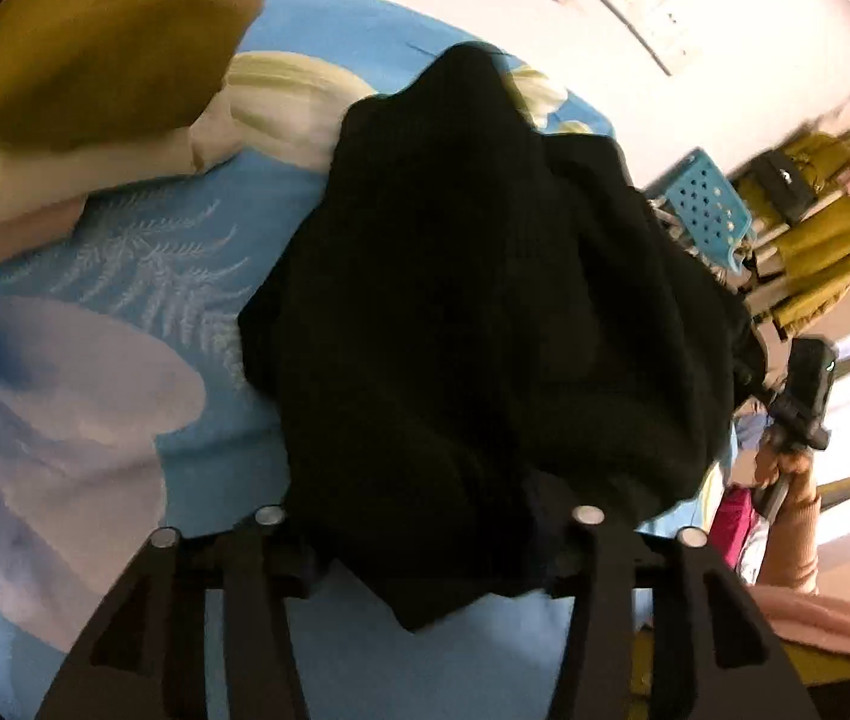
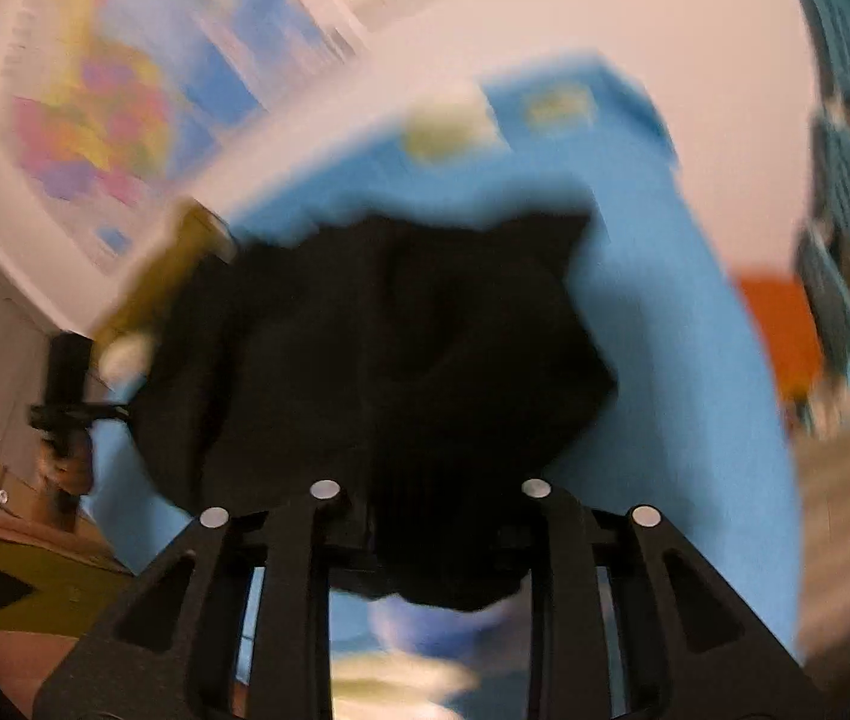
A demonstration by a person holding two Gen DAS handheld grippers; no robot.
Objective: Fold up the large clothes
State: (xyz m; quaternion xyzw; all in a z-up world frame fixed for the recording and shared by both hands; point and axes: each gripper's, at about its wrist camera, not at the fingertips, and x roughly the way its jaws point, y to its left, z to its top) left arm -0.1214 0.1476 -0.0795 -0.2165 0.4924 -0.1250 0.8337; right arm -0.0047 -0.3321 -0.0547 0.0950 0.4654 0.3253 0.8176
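Both claws—left claw (image 1: 425, 546), right claw (image 2: 430, 540)—seemingly pinch the black garment's (image 1: 472, 300) near hem; it stretches straight ahead across the bed (image 1: 125, 252).

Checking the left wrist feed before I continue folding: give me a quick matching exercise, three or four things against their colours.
Things:
1. garment
2. bed sheet
3. perforated basket
4. pillow

Colours:
a. olive-brown
b. turquoise
c. black
d. light blue with pale leaf print

Pairs: 1-c, 2-d, 3-b, 4-a
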